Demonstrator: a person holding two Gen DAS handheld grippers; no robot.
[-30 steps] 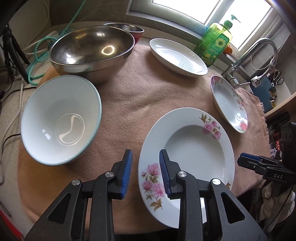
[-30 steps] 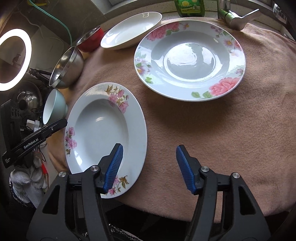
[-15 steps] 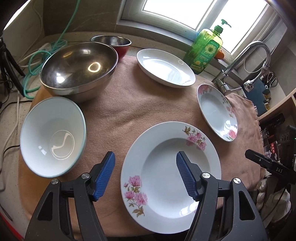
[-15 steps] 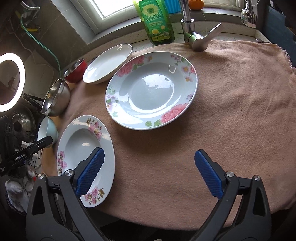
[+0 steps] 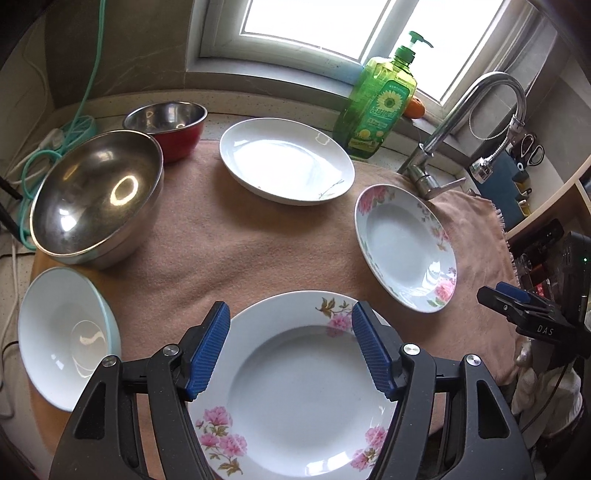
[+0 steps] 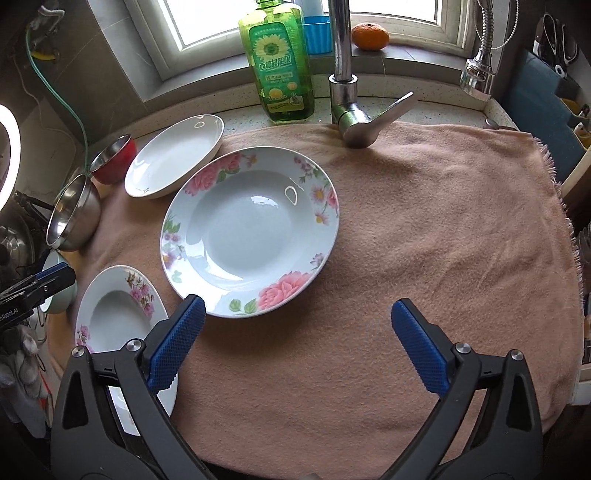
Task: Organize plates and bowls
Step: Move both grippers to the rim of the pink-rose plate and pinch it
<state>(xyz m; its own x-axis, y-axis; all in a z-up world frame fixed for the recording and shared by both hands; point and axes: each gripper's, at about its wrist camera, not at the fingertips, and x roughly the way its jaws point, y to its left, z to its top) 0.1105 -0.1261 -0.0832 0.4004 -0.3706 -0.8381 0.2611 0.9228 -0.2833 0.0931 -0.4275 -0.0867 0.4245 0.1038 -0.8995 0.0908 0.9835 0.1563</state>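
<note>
My left gripper (image 5: 290,345) is open and empty above a flowered soup plate (image 5: 295,391) at the front edge; that plate shows in the right wrist view (image 6: 118,314) too. My right gripper (image 6: 295,343) is open and empty over bare cloth, just in front of a second flowered plate (image 6: 251,230), also seen in the left wrist view (image 5: 404,245). A plain white plate (image 5: 284,158) (image 6: 173,162) lies at the back. A large steel bowl (image 5: 96,195), a small red bowl (image 5: 166,125) and a white bowl (image 5: 62,339) stand at the left.
A pink cloth (image 6: 443,229) covers the counter. A green soap bottle (image 6: 277,62) and a tap (image 6: 351,107) stand at the back by the window. An orange (image 6: 369,35) lies on the sill. Green cable (image 5: 33,162) runs at the far left.
Both grippers have opened wider and drawn back and up. The left gripper has shifted right, over the near flowered plate. The dishes have not moved.
</note>
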